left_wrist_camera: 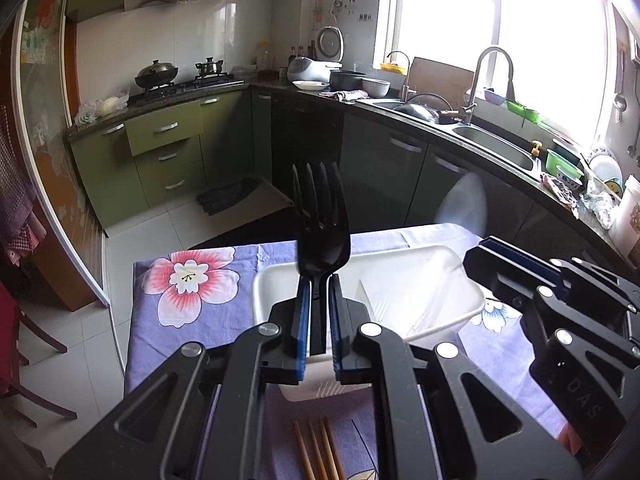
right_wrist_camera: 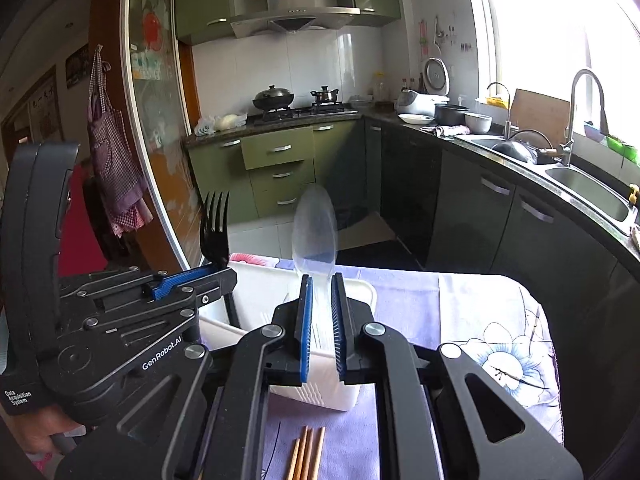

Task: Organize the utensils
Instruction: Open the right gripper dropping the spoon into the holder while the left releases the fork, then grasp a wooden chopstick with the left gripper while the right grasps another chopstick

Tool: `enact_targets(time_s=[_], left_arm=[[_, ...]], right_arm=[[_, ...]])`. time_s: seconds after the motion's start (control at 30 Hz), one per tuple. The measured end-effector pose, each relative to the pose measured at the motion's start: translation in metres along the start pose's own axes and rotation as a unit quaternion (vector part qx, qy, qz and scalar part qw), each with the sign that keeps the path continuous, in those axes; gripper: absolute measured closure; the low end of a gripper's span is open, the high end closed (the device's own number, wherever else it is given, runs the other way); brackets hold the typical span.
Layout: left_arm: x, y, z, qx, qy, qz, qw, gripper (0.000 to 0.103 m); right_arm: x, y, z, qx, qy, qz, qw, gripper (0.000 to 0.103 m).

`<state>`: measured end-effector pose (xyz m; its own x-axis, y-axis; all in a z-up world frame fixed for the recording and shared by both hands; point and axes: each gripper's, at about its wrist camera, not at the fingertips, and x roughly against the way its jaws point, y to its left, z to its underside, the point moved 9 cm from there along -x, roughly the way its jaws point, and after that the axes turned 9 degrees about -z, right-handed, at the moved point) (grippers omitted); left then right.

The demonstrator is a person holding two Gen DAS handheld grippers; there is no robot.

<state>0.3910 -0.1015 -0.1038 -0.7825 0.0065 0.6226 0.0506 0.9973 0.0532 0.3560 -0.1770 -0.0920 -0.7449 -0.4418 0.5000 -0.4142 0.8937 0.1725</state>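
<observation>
The left gripper (left_wrist_camera: 319, 312) has its jaws drawn narrow around the handle of a black plastic fork (left_wrist_camera: 322, 216), which stands nearly upright with its tines pointing up and away from the camera. The blue pads (left_wrist_camera: 305, 312) press on the handle from both sides. In the right wrist view the same fork (right_wrist_camera: 216, 228) rises from the left gripper (right_wrist_camera: 218, 270) at the left of the picture.

The right gripper (right_wrist_camera: 321, 316) has its jaws narrow too, closed on the stem of a clear plastic spoon (right_wrist_camera: 315, 232), whose bowl stands up above the fingertips. Through the left wrist camera that spoon (left_wrist_camera: 466, 204) shows only as a pale, blurred shape above the right gripper (left_wrist_camera: 486, 252).

Both grippers hang over a white plastic tray (left_wrist_camera: 448, 276) that sits on a table covered with a lilac cloth (left_wrist_camera: 180, 320) printed with large flowers. The tray (right_wrist_camera: 362, 294) lies just beyond the fingertips in both views, and its near wall has a ribbed part. Thin pale shapes lie inside it, but I cannot tell what they are.

Nearer the cameras, on the cloth in front of the tray, lie several wooden chopsticks (left_wrist_camera: 320, 452) side by side, apart from the tray; they also show at the bottom of the right wrist view (right_wrist_camera: 306, 456). Neither gripper touches them.

Behind the table is a kitchen with green cabinets (right_wrist_camera: 276, 160), a stove (right_wrist_camera: 304, 112) with pots on it, and a sink (left_wrist_camera: 496, 148) under a bright window
</observation>
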Motion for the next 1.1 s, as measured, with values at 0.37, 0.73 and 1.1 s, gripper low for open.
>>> enact_targets(time_s=[0.37,0.73,1.1], left_arm=[[0.026,0.007,0.008,0.009,0.003,0.009,0.9999,0.079],[0.005,0.026,0.112,-0.008,0.155,-0.014,0.9878,0.079],[-0.033,0.018,0.168,-0.002,0.254,-0.021,0.9671,0.081]], right_arm=[[0.026,0.004,0.01,-0.01,0.002,-0.014,1.0,0.086],[0.041,-0.02,0.093,-0.019,0.084,0.006,0.996,0.076],[0.034,-0.042,0.136,-0.046,0.122,0.014,0.991,0.076]])
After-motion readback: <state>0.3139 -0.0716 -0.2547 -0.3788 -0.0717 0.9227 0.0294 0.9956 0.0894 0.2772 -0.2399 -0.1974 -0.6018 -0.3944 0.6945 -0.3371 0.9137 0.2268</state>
